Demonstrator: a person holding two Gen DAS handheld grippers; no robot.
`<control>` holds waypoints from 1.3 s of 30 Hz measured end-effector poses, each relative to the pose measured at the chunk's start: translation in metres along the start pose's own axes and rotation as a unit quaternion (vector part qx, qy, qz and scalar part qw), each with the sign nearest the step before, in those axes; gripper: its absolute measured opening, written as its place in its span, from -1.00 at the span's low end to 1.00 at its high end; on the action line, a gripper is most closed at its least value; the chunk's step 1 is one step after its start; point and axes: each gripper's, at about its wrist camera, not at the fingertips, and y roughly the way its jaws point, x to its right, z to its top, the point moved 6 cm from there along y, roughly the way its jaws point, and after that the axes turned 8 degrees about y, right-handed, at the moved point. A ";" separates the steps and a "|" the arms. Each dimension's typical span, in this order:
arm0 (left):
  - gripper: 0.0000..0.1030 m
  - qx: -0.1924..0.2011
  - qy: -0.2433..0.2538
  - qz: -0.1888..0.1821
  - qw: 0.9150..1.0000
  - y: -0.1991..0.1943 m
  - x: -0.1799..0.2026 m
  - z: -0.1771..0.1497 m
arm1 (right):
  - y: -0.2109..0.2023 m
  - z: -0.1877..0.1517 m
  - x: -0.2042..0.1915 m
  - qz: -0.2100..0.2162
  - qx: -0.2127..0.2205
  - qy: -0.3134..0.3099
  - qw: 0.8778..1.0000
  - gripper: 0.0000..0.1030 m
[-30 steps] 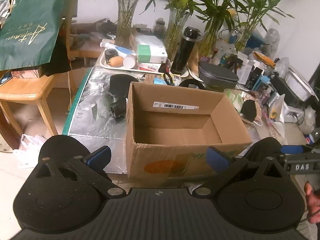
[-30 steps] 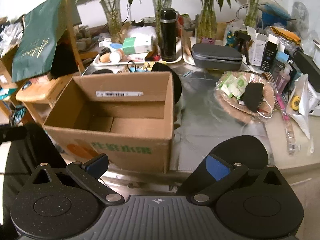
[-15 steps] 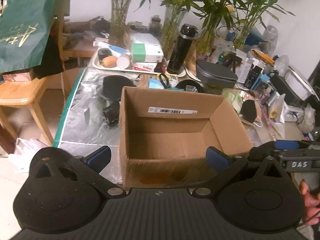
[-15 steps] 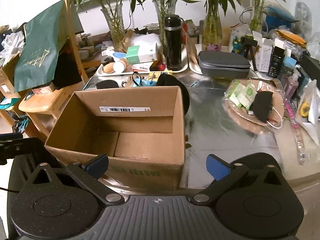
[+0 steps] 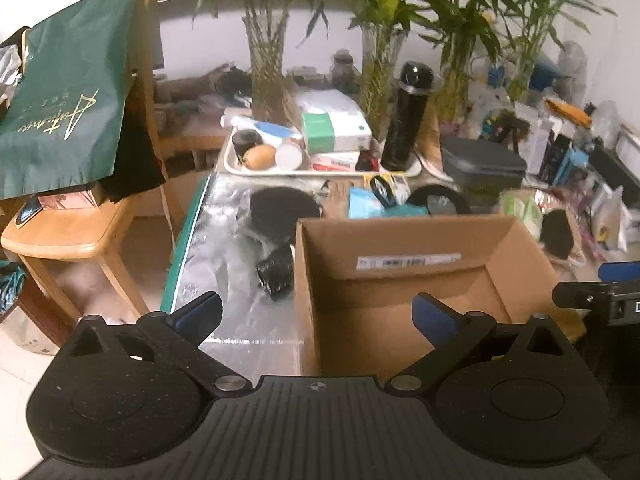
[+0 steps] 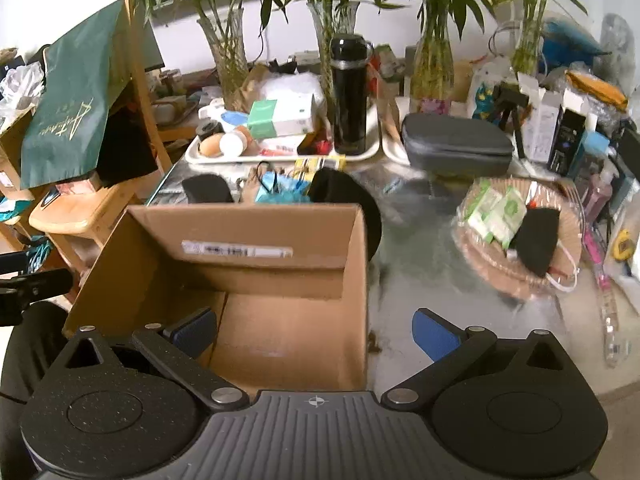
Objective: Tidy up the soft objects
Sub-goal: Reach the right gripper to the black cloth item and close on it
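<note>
An open, empty cardboard box [image 5: 404, 264] [image 6: 256, 272] stands on the silver-covered table. A rolled black sock [image 5: 276, 268] lies just left of the box, with a flat black pad [image 5: 280, 206] [image 6: 206, 189] behind it. A black cap [image 6: 352, 200] sits behind the box's right corner. A black face mask [image 6: 536, 240] [image 5: 557, 233] rests on a wicker tray [image 6: 480, 256] of packets at the right. My left gripper [image 5: 316, 316] is open above the box's near left corner. My right gripper [image 6: 312, 330] is open over the box's near right wall. Both hold nothing.
A white tray [image 5: 236, 162] with an egg, jars and boxes, a black flask [image 5: 406, 116], a grey case [image 6: 456, 144] and glass vases of bamboo crowd the back. A wooden chair [image 5: 76, 224] with a green bag [image 5: 60, 100] stands left of the table.
Both grippers have moved forward and higher over the box, so its inside fills more of each view. Their jaws stay open and empty.
</note>
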 end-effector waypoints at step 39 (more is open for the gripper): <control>1.00 0.019 -0.051 -0.107 0.993 0.045 -0.014 0.018 | 0.134 0.116 0.018 0.044 -0.013 -0.129 0.991 0.99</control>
